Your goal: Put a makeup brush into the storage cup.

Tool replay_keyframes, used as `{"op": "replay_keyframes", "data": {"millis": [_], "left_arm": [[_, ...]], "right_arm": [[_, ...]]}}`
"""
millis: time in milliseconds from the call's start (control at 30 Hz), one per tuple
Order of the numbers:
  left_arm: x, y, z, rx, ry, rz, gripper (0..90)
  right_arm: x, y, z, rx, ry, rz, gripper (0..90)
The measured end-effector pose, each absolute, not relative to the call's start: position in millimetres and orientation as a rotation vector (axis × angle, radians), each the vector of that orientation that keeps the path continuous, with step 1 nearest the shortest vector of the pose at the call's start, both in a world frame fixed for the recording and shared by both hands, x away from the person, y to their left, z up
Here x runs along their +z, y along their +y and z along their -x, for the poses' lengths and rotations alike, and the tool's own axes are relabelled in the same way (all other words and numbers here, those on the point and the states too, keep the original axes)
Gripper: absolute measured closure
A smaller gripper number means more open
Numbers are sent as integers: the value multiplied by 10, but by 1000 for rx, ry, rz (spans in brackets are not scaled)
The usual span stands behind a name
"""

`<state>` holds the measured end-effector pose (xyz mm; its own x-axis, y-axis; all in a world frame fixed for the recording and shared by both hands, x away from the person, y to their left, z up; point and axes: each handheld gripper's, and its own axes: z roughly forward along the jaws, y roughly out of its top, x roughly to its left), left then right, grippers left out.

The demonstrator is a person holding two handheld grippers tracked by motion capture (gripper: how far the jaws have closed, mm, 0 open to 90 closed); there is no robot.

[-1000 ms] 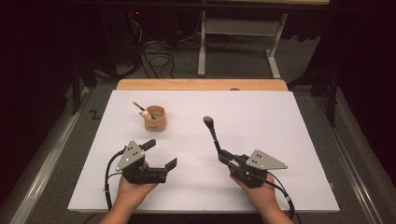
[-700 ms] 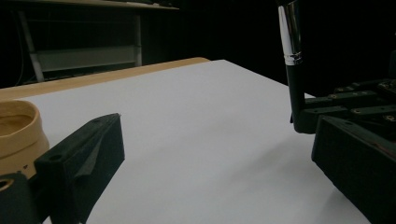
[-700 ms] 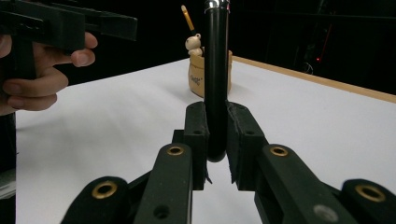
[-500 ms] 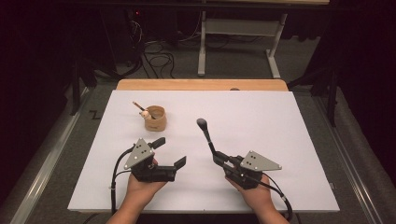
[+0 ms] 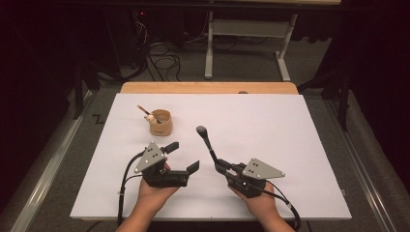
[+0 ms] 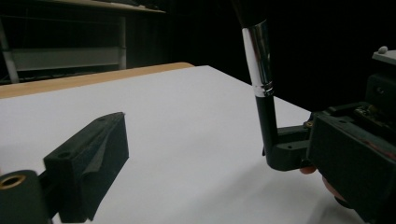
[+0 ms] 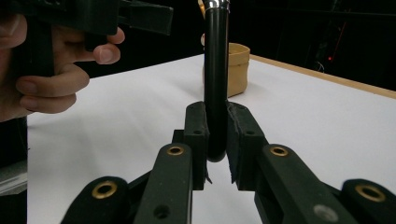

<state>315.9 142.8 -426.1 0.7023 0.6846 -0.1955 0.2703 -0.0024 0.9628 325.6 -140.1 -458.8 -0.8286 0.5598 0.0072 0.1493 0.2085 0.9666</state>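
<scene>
My right gripper (image 5: 221, 165) is shut on the black handle of a brush (image 5: 207, 142), which slants up and away to its dark head. In the right gripper view both pads clamp the brush handle (image 7: 216, 74) low down. My left gripper (image 5: 183, 156) is open beside it, jaws pointing right toward the brush with nothing between them; they have just been closing a little. One left finger (image 6: 91, 161) shows in the left gripper view, facing the brush's silver ferrule (image 6: 258, 65). A small wooden cup (image 5: 161, 123) with a thin stick-like tool (image 5: 144, 111) in it stands farther back on the left.
The white table sheet (image 5: 290, 135) stretches wide to the right and back. A wooden strip (image 5: 208, 87) runs along the far edge. Beyond it are a dark floor, cables and a metal stand (image 5: 241, 29).
My left gripper has moved right and slightly forward, nearer the brush. The brush head has leaned a little to the left. The right gripper's grip has stayed the same.
</scene>
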Motion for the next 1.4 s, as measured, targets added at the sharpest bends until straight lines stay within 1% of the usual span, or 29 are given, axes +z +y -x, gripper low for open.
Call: {"op": "replay_keyframes", "data": {"millis": [333, 533, 667, 867, 1400], "left_arm": [[-4269, 1346, -3179, 363, 793, -1573, 104], [-4274, 1297, -3184, 375, 791, -1570, 161], [-4265, 1272, -3192, 343, 783, -1559, 180], [-4261, 1244, -3202, 318, 771, -1555, 259], [-4279, 1217, -3224, 266, 753, -1550, 506]], "right_arm": [[-4602, -1371, -3243, 1659, 2155, -670, 806], [-4607, -1352, -3234, 1656, 2163, -664, 806], [-4611, -1340, -3235, 1664, 2161, -642, 806], [-4615, -1326, -3232, 1659, 2169, -637, 807], [-4634, -1285, -3221, 1655, 2180, -626, 806]]}}
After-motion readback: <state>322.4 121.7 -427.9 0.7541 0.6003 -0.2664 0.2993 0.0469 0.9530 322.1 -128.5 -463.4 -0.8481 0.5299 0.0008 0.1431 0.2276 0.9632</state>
